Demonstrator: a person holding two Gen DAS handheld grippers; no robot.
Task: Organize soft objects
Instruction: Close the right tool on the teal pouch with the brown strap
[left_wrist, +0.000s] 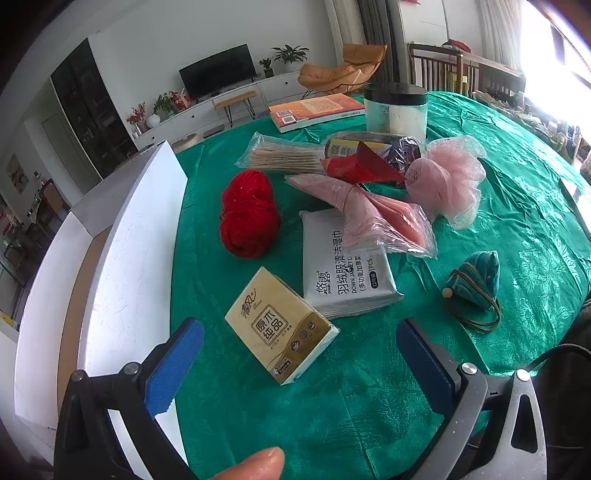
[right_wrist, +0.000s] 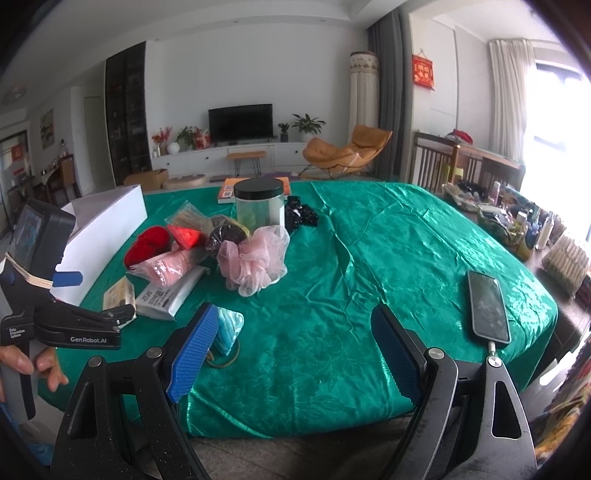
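Note:
On the green tablecloth (left_wrist: 480, 206) lies a pile of soft things. A gold tissue pack (left_wrist: 281, 325) sits just ahead of my open left gripper (left_wrist: 299, 362), between its blue pads (left_wrist: 173, 365). Behind it are a white wet-wipe pack (left_wrist: 347, 273), red yarn (left_wrist: 248, 214), a pink bag (left_wrist: 369, 214), a pink mesh sponge (left_wrist: 450, 177) and a teal pouch (left_wrist: 476, 280). My right gripper (right_wrist: 295, 350) is open and empty above the cloth's near edge, with the teal pouch (right_wrist: 229, 325) beside its left pad. The pink sponge (right_wrist: 255, 254) and red yarn (right_wrist: 147, 240) lie farther back.
An open white cardboard box (left_wrist: 133, 258) stands at the table's left edge. A black-lidded jar (left_wrist: 395, 107), a book (left_wrist: 314, 110), a bag of sticks (left_wrist: 280, 157) and a black scrunchie (right_wrist: 301, 216) lie at the back. A phone (right_wrist: 487, 306) charges at right. The person's hand (right_wrist: 44, 365) holds the left gripper.

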